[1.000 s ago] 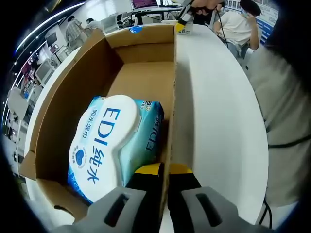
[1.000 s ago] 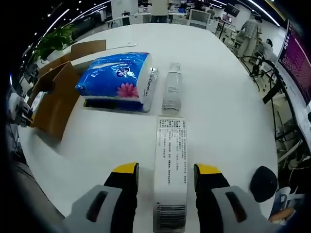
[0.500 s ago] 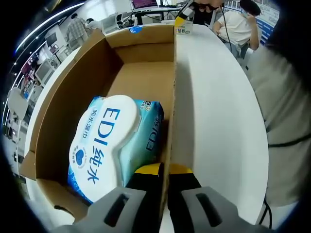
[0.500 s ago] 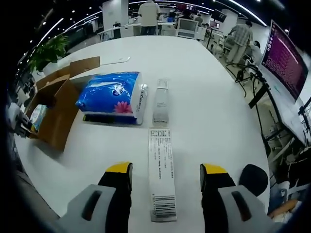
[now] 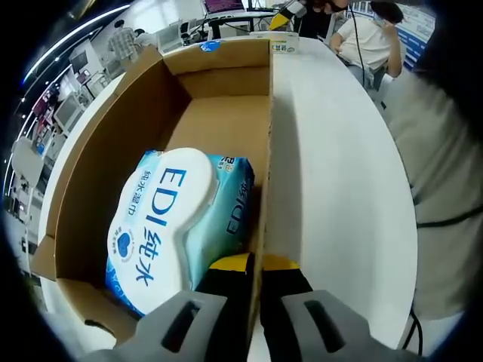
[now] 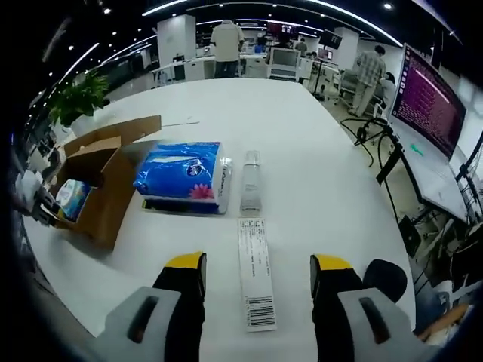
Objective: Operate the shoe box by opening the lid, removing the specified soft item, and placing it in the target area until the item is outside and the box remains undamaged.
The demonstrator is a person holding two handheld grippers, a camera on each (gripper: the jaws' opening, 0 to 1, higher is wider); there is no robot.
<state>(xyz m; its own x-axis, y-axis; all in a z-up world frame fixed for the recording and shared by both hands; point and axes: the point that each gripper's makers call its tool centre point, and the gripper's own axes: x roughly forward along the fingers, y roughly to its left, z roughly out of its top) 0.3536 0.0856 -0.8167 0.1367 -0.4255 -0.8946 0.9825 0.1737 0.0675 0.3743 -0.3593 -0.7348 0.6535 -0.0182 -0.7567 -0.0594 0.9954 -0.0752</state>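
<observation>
Right gripper (image 6: 256,273) lifts off the slim carton (image 6: 256,294), jaws spread, empty; left gripper (image 5: 254,265) stays clamped on box (image 5: 266,151) wall; wipes (image 5: 170,226) not yet out.

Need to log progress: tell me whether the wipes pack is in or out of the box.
In: the light-blue wipes pack lies inside the open brown cardboard box.

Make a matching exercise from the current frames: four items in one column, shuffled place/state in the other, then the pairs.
Items:
1. EDI wipes pack
2. blue tissue pack
3. long white box
4. left gripper

Place or state:
A. lying on the table ahead of the open right gripper
B. shut on the wall of the cardboard box
C. inside the cardboard box
D. on the table beside the cardboard box, next to a slim white tube

Pairs: 1-C, 2-D, 3-A, 4-B
</observation>
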